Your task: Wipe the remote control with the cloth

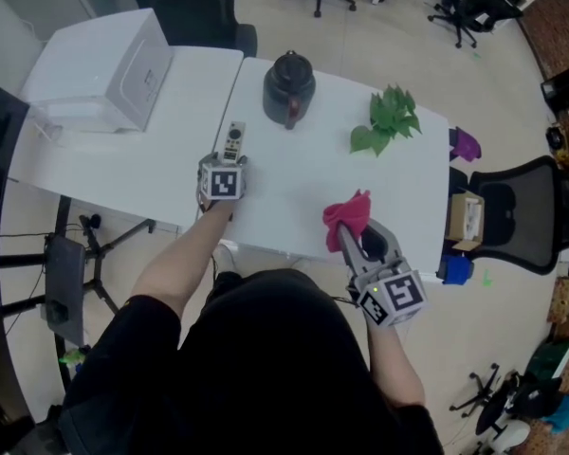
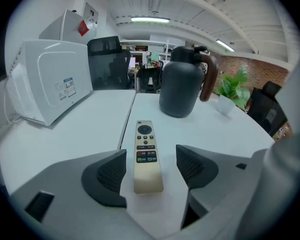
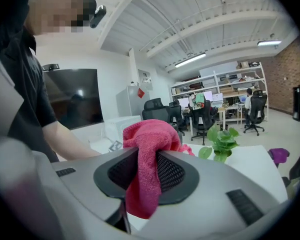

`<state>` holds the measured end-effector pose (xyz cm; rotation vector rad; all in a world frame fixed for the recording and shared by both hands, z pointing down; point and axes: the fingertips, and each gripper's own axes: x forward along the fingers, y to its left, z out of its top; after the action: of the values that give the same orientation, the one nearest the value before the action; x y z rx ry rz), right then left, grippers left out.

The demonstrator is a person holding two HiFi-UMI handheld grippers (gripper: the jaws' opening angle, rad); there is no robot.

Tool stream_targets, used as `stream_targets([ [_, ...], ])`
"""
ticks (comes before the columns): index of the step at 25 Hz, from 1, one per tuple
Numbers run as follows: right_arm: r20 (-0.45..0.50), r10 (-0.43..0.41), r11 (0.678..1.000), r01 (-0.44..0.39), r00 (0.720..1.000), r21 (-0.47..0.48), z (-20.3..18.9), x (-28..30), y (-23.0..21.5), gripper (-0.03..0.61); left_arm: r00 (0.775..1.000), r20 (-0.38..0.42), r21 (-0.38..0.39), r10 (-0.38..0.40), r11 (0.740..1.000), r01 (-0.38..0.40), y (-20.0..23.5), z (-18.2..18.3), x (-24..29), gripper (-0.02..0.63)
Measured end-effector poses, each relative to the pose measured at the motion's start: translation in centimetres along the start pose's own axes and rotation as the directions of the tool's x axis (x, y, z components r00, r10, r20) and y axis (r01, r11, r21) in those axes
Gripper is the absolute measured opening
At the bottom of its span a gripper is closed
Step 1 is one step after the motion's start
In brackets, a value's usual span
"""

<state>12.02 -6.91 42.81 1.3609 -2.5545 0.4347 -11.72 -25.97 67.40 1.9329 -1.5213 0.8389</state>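
The person's black top (image 1: 266, 368) fills the near edge of the head view, both bare forearms reaching out over a white table (image 1: 294, 192).

On the right, the right gripper (image 1: 347, 241) is clenched on a crumpled pink-red terry cloth (image 1: 349, 212). In the right gripper view the fabric is pinched between the dark ribbed pads (image 3: 172, 173), bulging above them and hanging below. The cloth is held over the near right part of the table, well apart from the remote.

On the left, the left gripper (image 2: 151, 168) stands released, its jaws wide. A slim pale-gold remote control with a dark button panel (image 2: 147, 151) lies flat on the table between them, lengthwise and pointing away. A bare strip of table shows on each side of it, so neither pad (image 2: 110, 171) touches it. From the head view the remote sits close to the seam between the two tabletops, just beyond the marker cube.

Farther back, past the remote, stands a dark rounded jug with a brown handle (image 1: 288, 88). A green leafy plant (image 1: 387, 119) is at the far right of the table, and a white boxy appliance (image 1: 104, 69) at the far left. A black office chair (image 1: 526, 211) stands off the table's right end.
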Motion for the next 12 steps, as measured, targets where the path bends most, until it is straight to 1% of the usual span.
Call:
stream_targets([
  [2,-0.08,-0.056,0.998,0.055,0.995,-0.016,-2.4,1.5,-1.8,0.104,0.997,0.071,0.002,-0.033,0.999,0.033,-0.3,0.6,-2.2,0.316],
  [5,-0.224,-0.125,0.992,0.12,0.967,-0.034,-7.4,3.8,-4.8,0.109,0.979,0.183,0.031,-0.086,0.996,0.081,-0.9,1.9,-6.7,0.316],
  [7,-0.319,-0.155,0.988,0.145,0.935,-0.057,-11.1,5.3,-6.9,0.11,0.964,0.237,0.048,-0.12,0.993,0.112,-1.5,2.7,-9.5,0.316],
  [9,-0.398,-0.182,0.983,0.161,0.899,-0.086,-14.2,6.7,-8.6,0.11,0.955,0.253,0.058,-0.154,0.988,0.144,-2.1,2.6,-11.9,0.316],
  [12,-0.483,-0.215,0.976,0.179,0.849,-0.12,-17.6,8.8,-10.2,0.112,0.944,0.269,0.08,-0.191,0.981,0.176,-3.1,2.2,-14.7,0.316],
])
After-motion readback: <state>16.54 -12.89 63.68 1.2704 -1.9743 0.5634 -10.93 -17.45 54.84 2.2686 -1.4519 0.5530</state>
